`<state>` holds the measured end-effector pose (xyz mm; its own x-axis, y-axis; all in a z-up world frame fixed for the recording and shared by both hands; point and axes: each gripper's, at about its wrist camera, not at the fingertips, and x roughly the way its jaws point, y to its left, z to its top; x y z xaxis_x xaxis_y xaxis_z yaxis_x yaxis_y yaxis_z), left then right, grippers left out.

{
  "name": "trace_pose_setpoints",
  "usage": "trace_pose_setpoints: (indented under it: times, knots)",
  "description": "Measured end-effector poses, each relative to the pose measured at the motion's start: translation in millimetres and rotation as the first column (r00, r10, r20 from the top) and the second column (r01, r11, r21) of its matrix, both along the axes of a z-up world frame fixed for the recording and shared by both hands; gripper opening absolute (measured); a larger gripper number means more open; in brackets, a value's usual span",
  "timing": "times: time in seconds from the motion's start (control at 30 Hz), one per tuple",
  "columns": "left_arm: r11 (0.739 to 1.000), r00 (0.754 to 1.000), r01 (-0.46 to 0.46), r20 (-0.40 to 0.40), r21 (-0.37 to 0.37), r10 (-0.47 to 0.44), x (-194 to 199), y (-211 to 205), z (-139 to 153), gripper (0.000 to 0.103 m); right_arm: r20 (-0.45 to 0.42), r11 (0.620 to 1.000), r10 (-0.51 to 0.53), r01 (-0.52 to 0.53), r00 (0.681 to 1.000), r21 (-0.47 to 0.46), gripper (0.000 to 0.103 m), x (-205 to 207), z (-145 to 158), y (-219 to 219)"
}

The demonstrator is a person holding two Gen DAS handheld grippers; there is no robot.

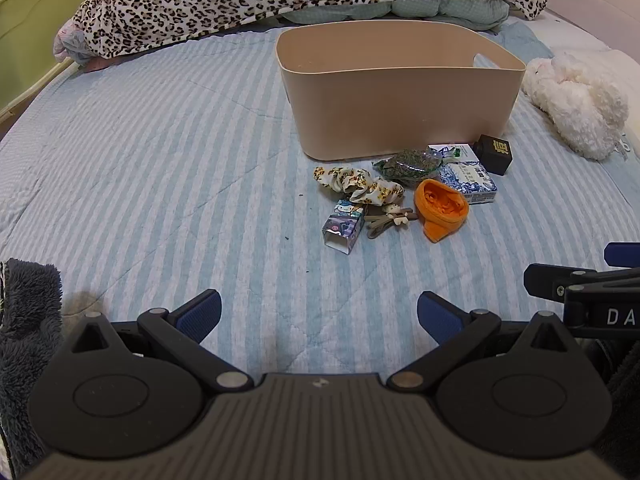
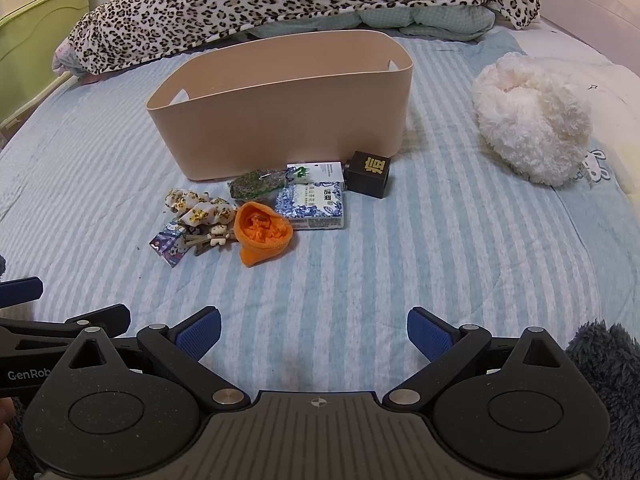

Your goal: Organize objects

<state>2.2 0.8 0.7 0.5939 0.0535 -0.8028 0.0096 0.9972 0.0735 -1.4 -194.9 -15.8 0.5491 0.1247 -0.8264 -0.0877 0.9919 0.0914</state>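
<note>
Fingers on both my grippers are spread wide w/ nothing between them: left gripper (image 1: 319, 312) and right gripper (image 2: 314, 330) hover low over the striped bedsheet (image 1: 160, 168), side by side, well short of the clutter.

Beige bin (image 1: 400, 92) stands upright on the sheet. From these angles I see only its inner walls and handle cutouts, no contents, but I can't see the bottom.

All the items lie outside, in a cluster just in front of the bin: leopard scrunchie (image 2: 200, 208), orange sock (image 2: 262, 230), small cartoon box (image 2: 168, 244), hair clips (image 2: 212, 238), bag of dried herbs (image 2: 256, 184), blue-white tissue pack (image 2: 314, 204), white packet (image 2: 320, 170), black cube box (image 2: 368, 174) near the bin's right end.

White plush (image 2: 532, 120) sits well apart to the right.
</note>
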Motion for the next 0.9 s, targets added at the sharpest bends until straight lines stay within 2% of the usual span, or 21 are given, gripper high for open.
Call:
trace_pose_setpoints:
  times: [0.9]
  knots:
    - [1.0,1.0,0.005,0.0,0.003,-0.005,1.1,2.6,-0.6,0.103,-0.003,1.0,-0.009,0.009,1.0,-0.001,0.102,2.8,-2.7,0.0]
